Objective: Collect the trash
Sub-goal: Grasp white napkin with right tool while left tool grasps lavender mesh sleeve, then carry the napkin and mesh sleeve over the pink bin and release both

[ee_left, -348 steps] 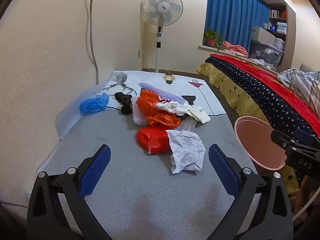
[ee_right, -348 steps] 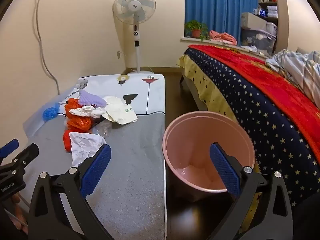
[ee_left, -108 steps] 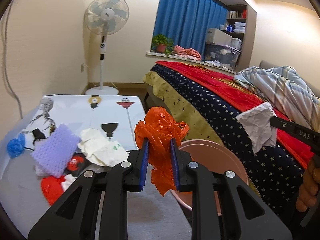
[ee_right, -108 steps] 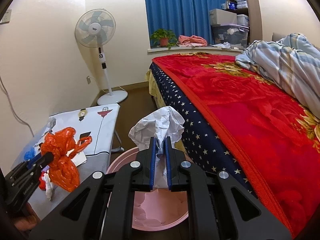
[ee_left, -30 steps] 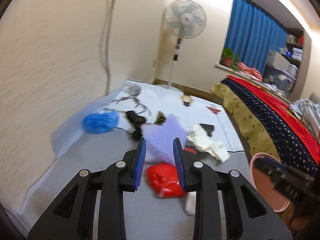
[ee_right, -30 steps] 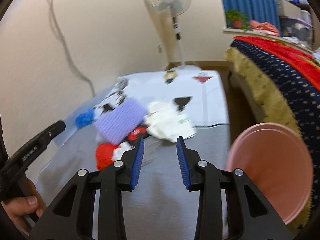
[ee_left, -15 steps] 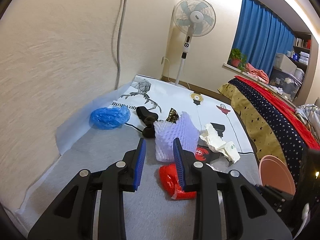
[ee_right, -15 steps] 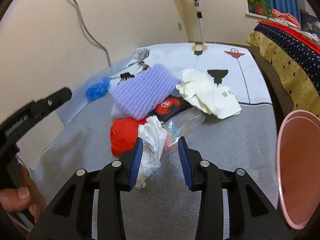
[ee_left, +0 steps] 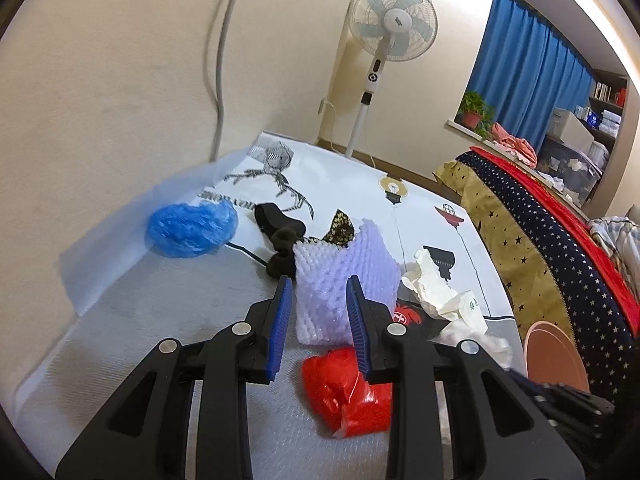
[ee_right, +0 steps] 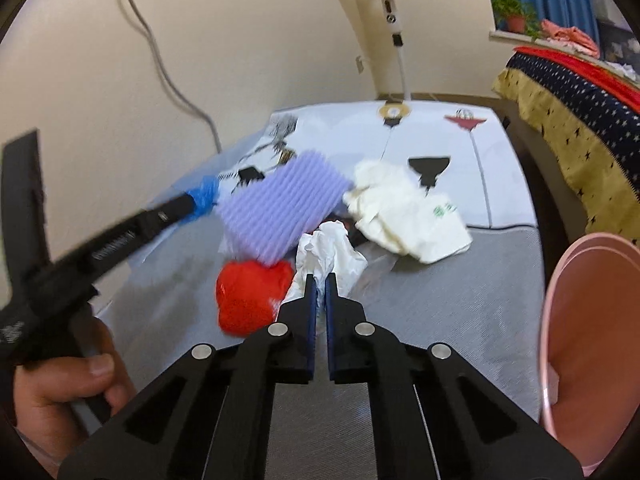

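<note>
Trash lies on the grey table (ee_left: 168,312). My left gripper (ee_left: 320,292) is open, its blue pads either side of a lilac foam net (ee_left: 344,280), not closed on it. A red plastic bag (ee_left: 348,392) lies just below it. My right gripper (ee_right: 319,284) is shut on a white crumpled plastic bag (ee_right: 328,252), next to the red bag (ee_right: 248,292) and the lilac net (ee_right: 280,208). The pink bin (ee_right: 592,344) stands at the right table edge, and also shows in the left wrist view (ee_left: 554,356).
A blue plastic wad (ee_left: 192,228), a black cable and plug (ee_left: 280,236) and cream paper wrappers (ee_right: 404,216) lie further back on a printed white cloth (ee_left: 360,184). The wall runs along the left. A fan (ee_left: 392,32) and a bed (ee_left: 560,216) stand beyond.
My right gripper has closed on the white plastic bag. My left gripper has moved forward so its open pads flank the lilac foam net.
</note>
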Demonstrator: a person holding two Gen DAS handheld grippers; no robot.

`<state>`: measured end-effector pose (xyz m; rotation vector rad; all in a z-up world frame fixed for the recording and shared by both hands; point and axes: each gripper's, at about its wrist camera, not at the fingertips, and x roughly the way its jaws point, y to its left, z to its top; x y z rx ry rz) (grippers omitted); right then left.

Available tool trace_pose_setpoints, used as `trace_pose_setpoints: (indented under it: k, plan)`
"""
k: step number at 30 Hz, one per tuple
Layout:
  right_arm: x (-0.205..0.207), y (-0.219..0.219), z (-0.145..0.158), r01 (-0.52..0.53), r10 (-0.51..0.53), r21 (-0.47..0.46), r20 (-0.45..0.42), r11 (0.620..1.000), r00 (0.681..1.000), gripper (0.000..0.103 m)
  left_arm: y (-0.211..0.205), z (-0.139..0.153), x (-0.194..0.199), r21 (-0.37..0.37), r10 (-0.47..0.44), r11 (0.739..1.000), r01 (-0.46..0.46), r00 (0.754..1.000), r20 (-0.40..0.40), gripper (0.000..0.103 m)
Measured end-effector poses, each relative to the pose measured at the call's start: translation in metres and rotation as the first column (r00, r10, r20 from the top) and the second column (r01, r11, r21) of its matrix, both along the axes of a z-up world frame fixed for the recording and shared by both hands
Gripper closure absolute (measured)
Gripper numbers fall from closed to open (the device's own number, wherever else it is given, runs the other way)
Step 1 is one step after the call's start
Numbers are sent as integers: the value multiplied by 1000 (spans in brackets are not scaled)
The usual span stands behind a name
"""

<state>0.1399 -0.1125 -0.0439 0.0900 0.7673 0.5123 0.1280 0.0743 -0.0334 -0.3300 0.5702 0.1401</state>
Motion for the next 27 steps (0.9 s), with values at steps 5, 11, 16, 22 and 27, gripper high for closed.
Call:
trace_pose_setpoints:
  k: [5,11,16,22,27]
  plan:
    - [4,-3,1,1,-1,-12,17,1000,1000,99,0,-12,16,-18,14,1000,-14,1000,-21,73]
    - [15,-11,-2,19,-19,-4,-6,1000,1000,99,8,-25,32,-67,20,997,-23,998,-53,73]
    - [17,-15,-3,29,-29,2,-10,1000,1000,99,0,-25,38,-60,-19,998,16,998,-52,73]
    - [17,-21,1,43,-43,0,3,999,999,99,-3,-26,39,-77,-40,996,36,998,-51,85]
    - [13,-30,12,68,-68,7,32,998,997,99,-6,-18,33,-67,-55,996,52,998,-38,92]
